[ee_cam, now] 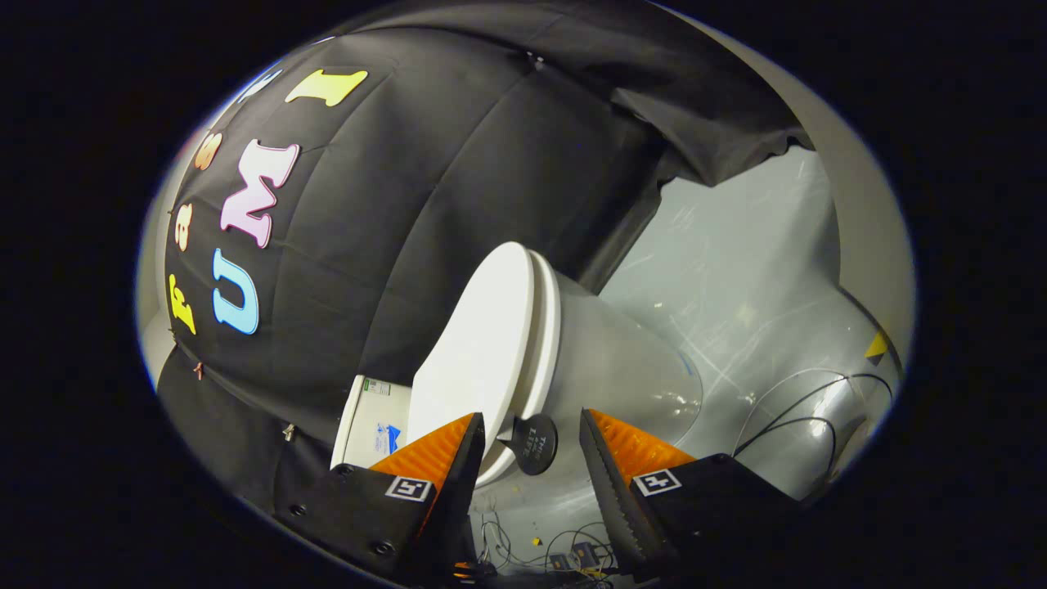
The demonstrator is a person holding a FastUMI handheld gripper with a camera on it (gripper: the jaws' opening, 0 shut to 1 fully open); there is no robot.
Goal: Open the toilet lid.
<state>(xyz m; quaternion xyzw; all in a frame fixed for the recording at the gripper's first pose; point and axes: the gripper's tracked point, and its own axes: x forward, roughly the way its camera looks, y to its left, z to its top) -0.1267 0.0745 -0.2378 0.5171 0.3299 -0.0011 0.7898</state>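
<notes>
A white toilet appears rolled sideways in the gripper view. Its lid (474,343) lies flat against the seat (546,327), which sits on the pale bowl (622,368). A round black lift tab (533,444) sticks out from the lid's front edge. My gripper (530,417) is open, and the tab sits in the gap between the two fingers, close to their tips. Neither finger touches the tab or the lid. One fingertip (462,433) overlaps the lid's edge in the view.
The white tank (368,421) with stickers stands behind the lid against the black cloth wall (393,204). The grey scuffed floor (736,270) spreads beyond the bowl, with thin black cables (802,409) and a small yellow marker (877,347) on it.
</notes>
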